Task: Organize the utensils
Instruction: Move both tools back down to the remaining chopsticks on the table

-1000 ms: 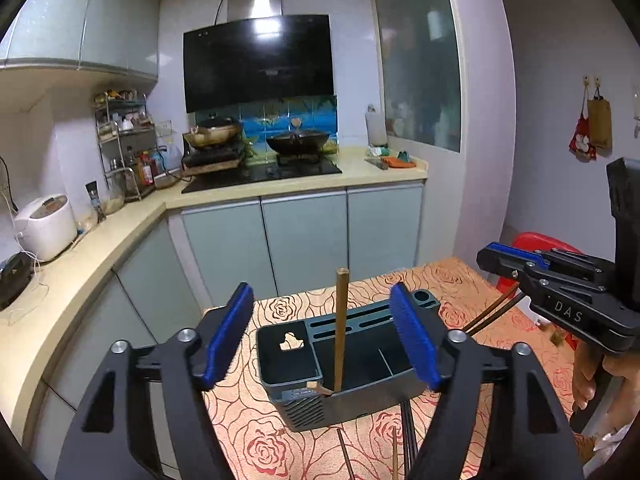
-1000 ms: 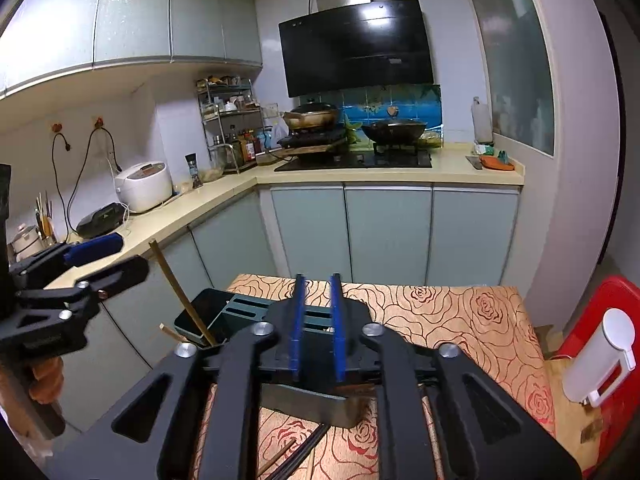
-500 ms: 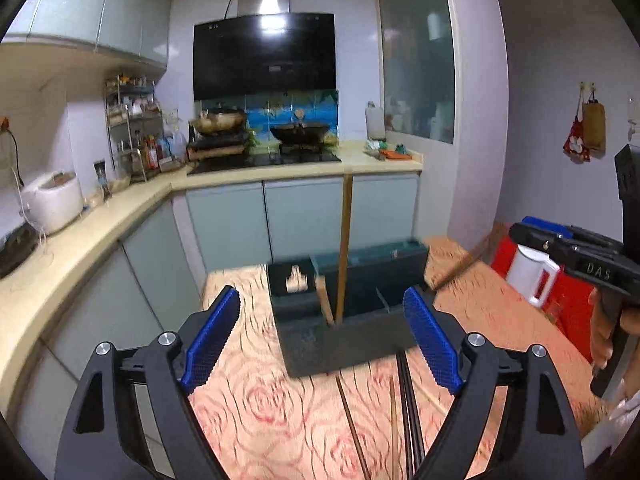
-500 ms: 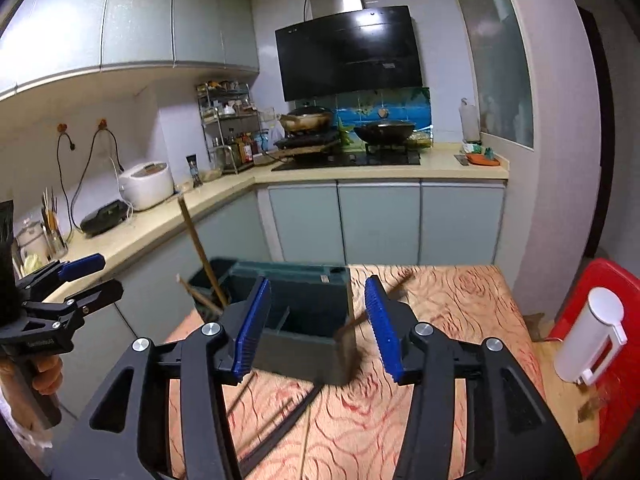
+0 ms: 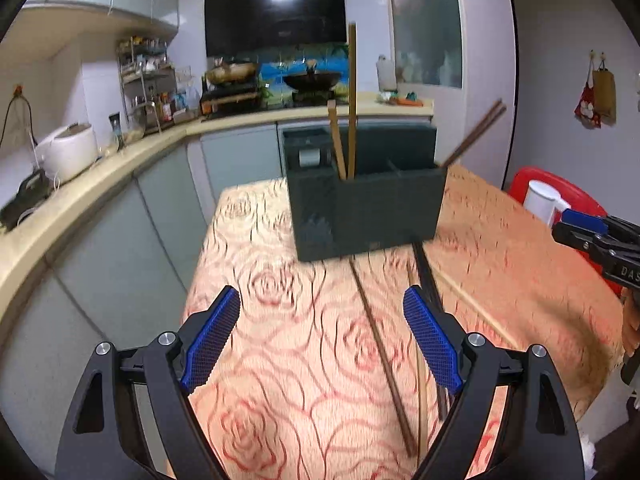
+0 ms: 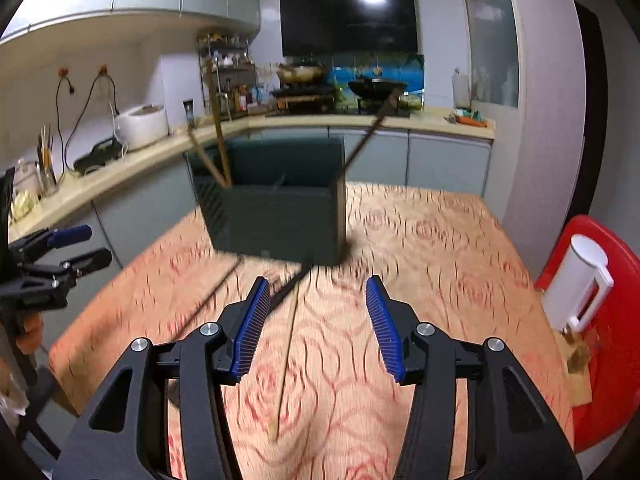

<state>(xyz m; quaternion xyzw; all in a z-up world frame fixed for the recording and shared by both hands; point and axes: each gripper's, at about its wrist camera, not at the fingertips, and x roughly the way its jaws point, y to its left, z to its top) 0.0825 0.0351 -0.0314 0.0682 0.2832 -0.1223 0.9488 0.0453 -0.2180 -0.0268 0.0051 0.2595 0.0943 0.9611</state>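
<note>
A dark green utensil holder stands on the rose-patterned table. It also shows in the right wrist view. Light wooden chopsticks stand in its left compartment. Dark chopsticks lean out of its right side. Several loose chopsticks lie on the cloth in front of it, and show in the right wrist view. My left gripper is open and empty, back from the holder. My right gripper is open and empty above the loose chopsticks.
A red stool with a white jug stands right of the table. The kitchen counter with a rice cooker runs along the left. The stove with pans is behind.
My right gripper opened and let the dark chopsticks into the holder's right side. Both grippers pulled back and lower, away from the holder.
</note>
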